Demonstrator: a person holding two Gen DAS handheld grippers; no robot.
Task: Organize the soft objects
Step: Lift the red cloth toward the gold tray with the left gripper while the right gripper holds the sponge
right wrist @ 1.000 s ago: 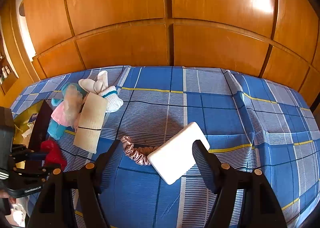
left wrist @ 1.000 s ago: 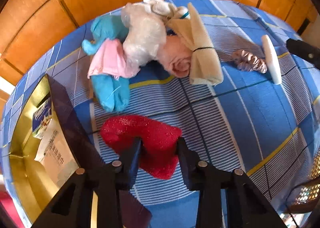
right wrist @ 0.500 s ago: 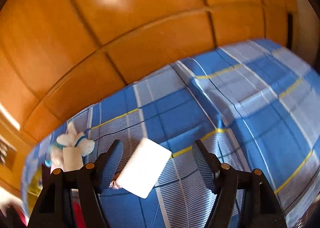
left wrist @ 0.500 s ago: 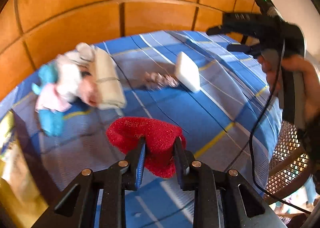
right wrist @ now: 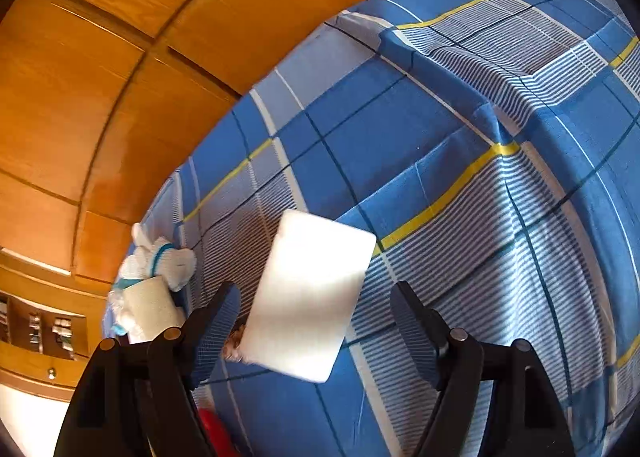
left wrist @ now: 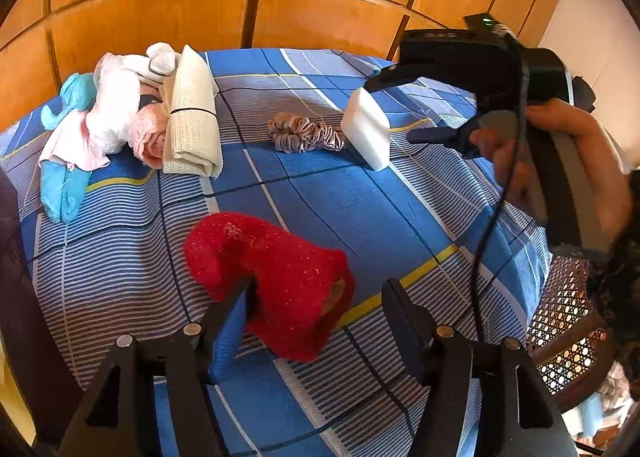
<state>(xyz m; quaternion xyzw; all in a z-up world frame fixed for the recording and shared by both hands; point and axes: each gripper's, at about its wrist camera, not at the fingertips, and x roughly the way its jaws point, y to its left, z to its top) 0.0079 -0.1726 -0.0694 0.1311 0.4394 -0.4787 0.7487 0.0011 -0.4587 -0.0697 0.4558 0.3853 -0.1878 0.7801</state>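
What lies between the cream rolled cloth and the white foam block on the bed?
A silky scrunchie lies between the cream rolled cloth and the white foam block, seen in the left wrist view.

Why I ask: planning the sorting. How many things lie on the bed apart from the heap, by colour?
Red cloth: 1
White block: 1
Grey-pink scrunchie: 1
Total: 3

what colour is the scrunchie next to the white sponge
Silvery pinkish-beige satin scrunchie, seen best in the left wrist view, lying beside the white sponge.
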